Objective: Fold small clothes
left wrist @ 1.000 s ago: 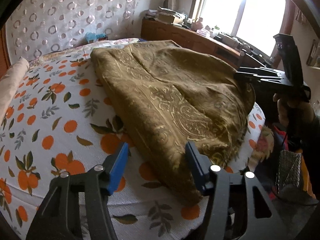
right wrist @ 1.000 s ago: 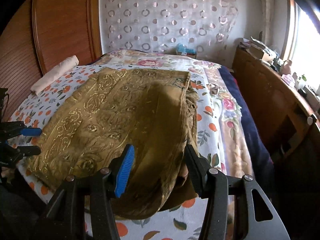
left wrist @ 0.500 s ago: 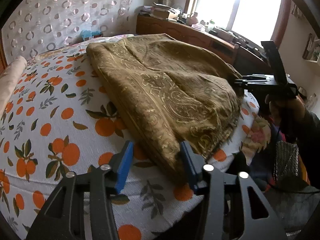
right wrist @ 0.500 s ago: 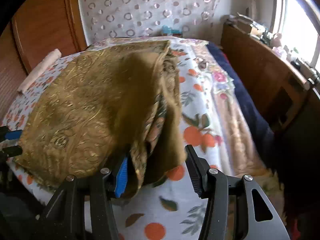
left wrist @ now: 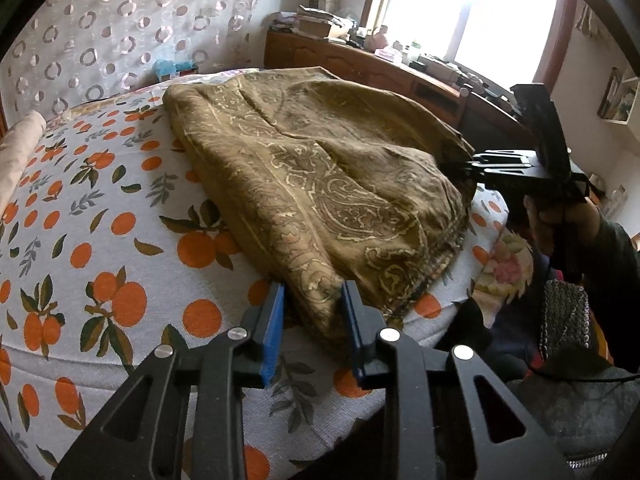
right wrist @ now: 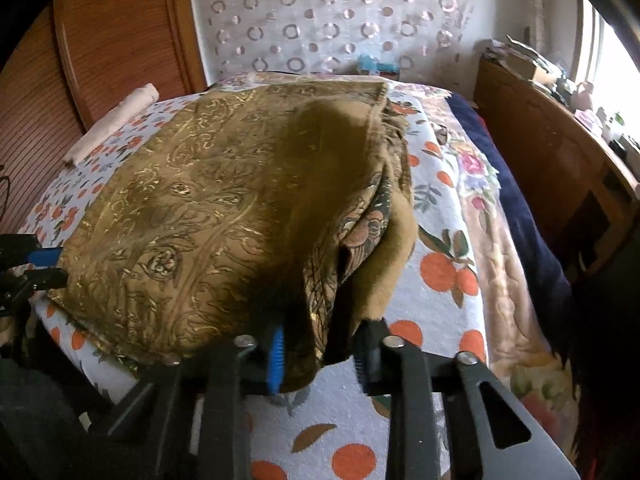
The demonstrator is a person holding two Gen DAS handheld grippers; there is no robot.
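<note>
An olive-gold paisley cloth (left wrist: 320, 176) lies folded on the bed with the orange-print sheet (left wrist: 100, 240). My left gripper (left wrist: 312, 328) stands at the cloth's near corner, its blue pads either side of the fabric with a gap left, jaws partly open. My right gripper (left wrist: 472, 164) shows in the left wrist view at the cloth's far right edge. In the right wrist view the cloth (right wrist: 224, 216) fills the middle and my right gripper (right wrist: 320, 344) has its jaws around the cloth's bunched near corner, partly open.
A rolled beige cloth (left wrist: 20, 148) lies at the bed's far left edge. A wooden sideboard (left wrist: 384, 72) with clutter runs under the window on the right. A wooden headboard panel (right wrist: 100, 48) stands behind the bed. A dark blue blanket (right wrist: 520, 216) hangs beside the bed.
Both grippers have narrowed around the cloth's near corners. The left gripper moved in from beside the corner until the fabric lies between its pads. The right gripper closed in on the bunched edge.
</note>
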